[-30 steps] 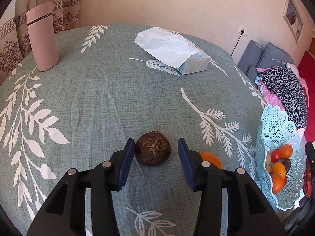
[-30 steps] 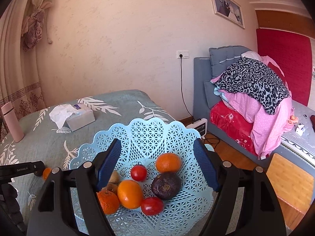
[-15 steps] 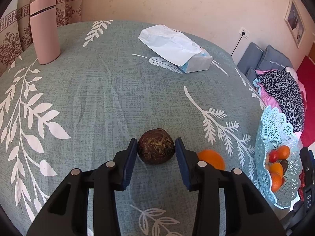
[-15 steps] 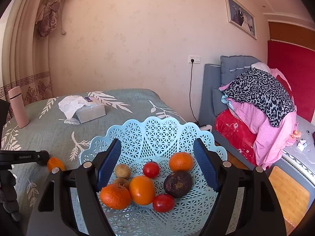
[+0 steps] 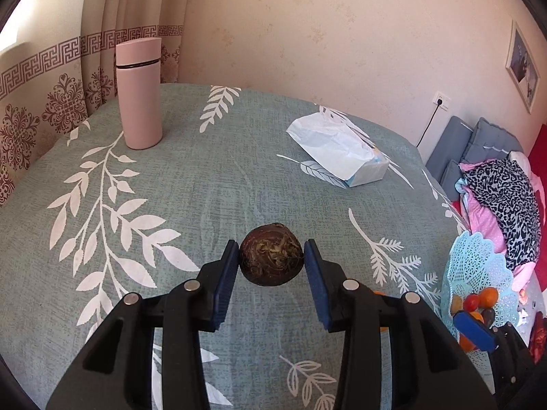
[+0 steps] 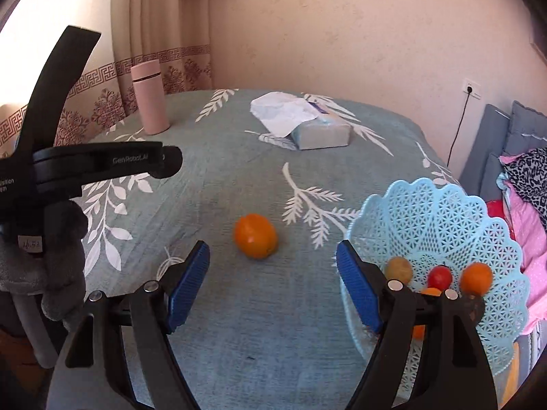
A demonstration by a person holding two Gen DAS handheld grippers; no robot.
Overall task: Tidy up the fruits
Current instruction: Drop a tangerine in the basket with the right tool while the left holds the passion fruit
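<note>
My left gripper [image 5: 270, 261] is shut on a dark brown round fruit [image 5: 271, 259] and holds it a little above the green leaf-print tablecloth [image 5: 191, 191]. My right gripper [image 6: 272, 283] is open and empty, just short of an orange fruit [image 6: 255, 235] lying on the cloth. A light blue lattice basket [image 6: 444, 205] stands at the table's right edge with several small fruits in it, among them a red tomato [image 6: 440, 276] and an orange [image 6: 476, 277]. The basket also shows in the left wrist view [image 5: 473, 266].
A pink flask [image 5: 138, 94] stands at the back left near the curtain. A tissue box [image 5: 342, 152] lies at the back right. The left gripper's black body [image 6: 102, 164] shows at left in the right wrist view. A bed with piled clothes [image 5: 502, 188] is beyond the table.
My left gripper closed on the brown fruit and lifted it off the cloth. My right gripper swung left from over the basket to face the orange fruit on the table.
</note>
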